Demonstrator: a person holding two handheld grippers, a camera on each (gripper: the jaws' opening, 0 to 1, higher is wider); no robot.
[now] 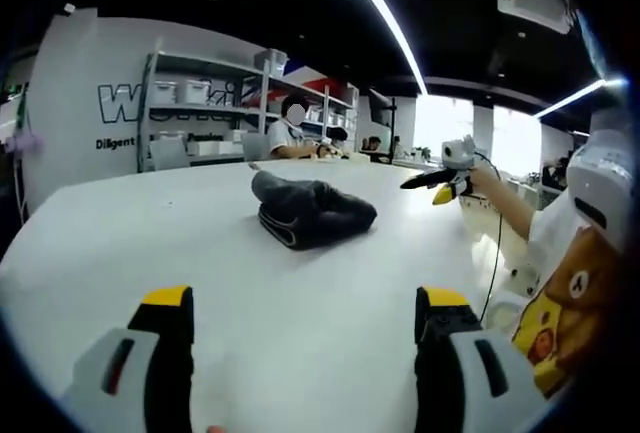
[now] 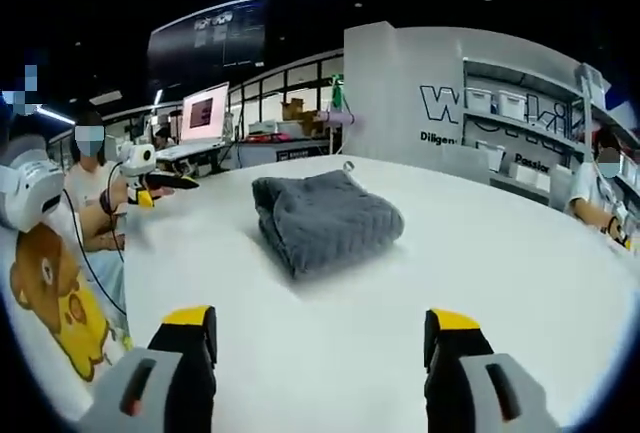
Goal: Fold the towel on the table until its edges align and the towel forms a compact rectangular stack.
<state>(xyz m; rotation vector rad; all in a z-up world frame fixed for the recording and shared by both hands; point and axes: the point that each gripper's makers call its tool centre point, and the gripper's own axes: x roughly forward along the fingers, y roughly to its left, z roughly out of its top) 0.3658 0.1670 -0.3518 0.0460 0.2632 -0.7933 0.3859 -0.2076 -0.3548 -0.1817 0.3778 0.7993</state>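
Observation:
A dark grey towel (image 1: 313, 211) lies folded into a thick, compact bundle near the middle of the white table (image 1: 130, 243). In the right gripper view the towel (image 2: 325, 218) shows a quilted top and stacked layers along its left side. My left gripper (image 1: 304, 303) hovers low over the table, short of the towel, open with nothing between its jaws. My right gripper (image 2: 320, 321) is likewise open and apart from the towel. Each gripper also appears in the other's view, held up beside the table: the right gripper (image 1: 440, 181) and the left gripper (image 2: 148, 181).
The person holding the grippers, in a bear-print shirt (image 2: 50, 283), stands at the table's edge. Shelves with boxes (image 1: 200, 103) and a lettered white wall (image 2: 470, 103) stand behind the table. Seated people (image 1: 290, 133) and a monitor (image 2: 205, 113) are farther back.

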